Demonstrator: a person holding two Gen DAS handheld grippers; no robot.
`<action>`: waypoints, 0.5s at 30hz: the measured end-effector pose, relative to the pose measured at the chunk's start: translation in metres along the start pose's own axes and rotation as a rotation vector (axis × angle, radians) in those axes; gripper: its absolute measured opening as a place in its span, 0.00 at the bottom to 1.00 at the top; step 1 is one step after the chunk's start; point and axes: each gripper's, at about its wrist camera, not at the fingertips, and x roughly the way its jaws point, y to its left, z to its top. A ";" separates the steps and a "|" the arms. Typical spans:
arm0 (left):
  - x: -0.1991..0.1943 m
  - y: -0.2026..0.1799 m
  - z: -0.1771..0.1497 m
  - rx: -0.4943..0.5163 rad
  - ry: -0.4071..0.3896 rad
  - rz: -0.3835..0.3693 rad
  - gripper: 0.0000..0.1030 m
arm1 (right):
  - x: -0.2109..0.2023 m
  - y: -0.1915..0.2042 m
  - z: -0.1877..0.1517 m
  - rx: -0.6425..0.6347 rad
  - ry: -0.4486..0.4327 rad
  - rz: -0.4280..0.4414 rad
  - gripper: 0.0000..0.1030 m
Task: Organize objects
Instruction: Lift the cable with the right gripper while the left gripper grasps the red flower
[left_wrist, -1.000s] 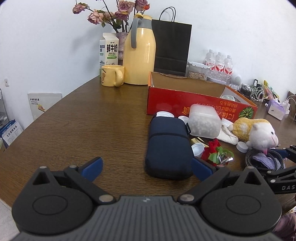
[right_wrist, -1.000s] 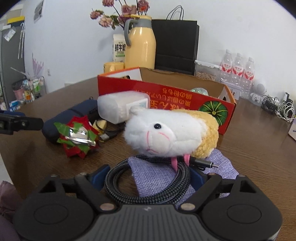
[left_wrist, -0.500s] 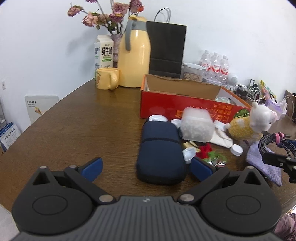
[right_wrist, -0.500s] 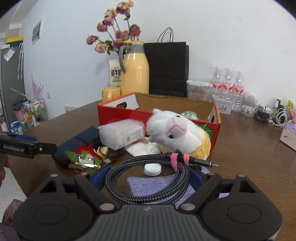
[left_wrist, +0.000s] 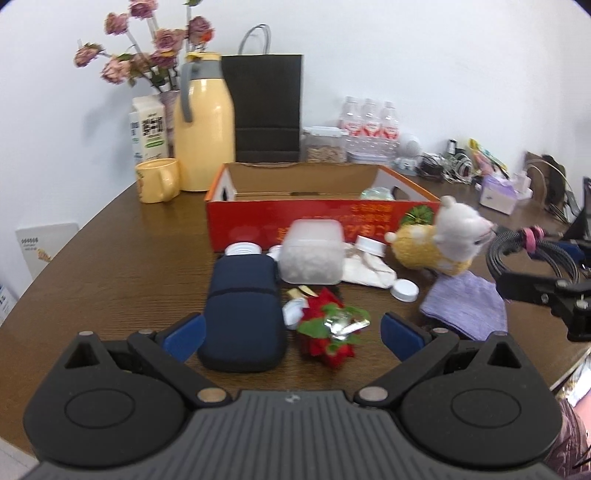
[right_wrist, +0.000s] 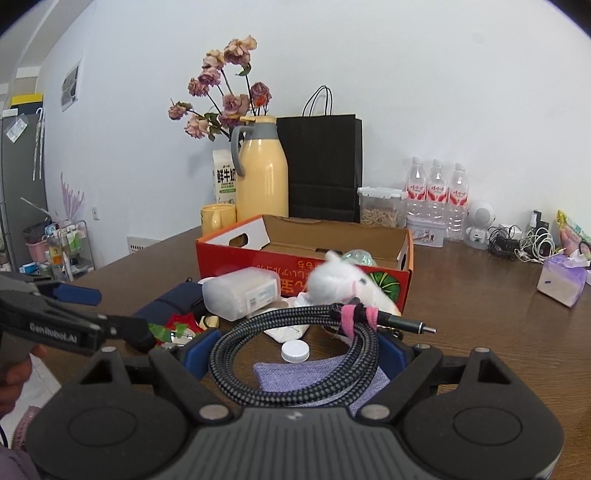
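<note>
My right gripper (right_wrist: 291, 354) has lifted the coiled cable (right_wrist: 295, 358) off the purple cloth (right_wrist: 314, 374); jaws still wide, clamped across the coil. The plush alpaca (left_wrist: 439, 242) has tipped off it and now sits beyond the jaws. My left gripper (left_wrist: 291, 332) stays wide, empty, navy pouch (left_wrist: 242, 314) now between its fingers.

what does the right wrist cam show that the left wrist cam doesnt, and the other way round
Only the right wrist view: the metal shelf rack by the far wall, and the cable's plug tip.

Only the left wrist view: the whole navy pouch between the open left gripper, and the gold-wrapped item.

Both: the red box, plush alpaca, purple cloth, white cap, yellow jug and the coiled cable held in the right gripper.
</note>
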 end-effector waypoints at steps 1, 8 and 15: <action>0.001 -0.003 -0.001 0.012 0.003 -0.007 1.00 | -0.003 0.000 0.000 0.000 -0.002 0.000 0.84; 0.017 -0.021 0.003 0.076 0.024 -0.038 0.83 | -0.013 -0.005 0.005 0.003 -0.023 -0.018 0.84; 0.043 -0.026 0.007 0.098 0.054 -0.035 0.72 | 0.004 -0.013 0.003 0.024 0.007 -0.009 0.84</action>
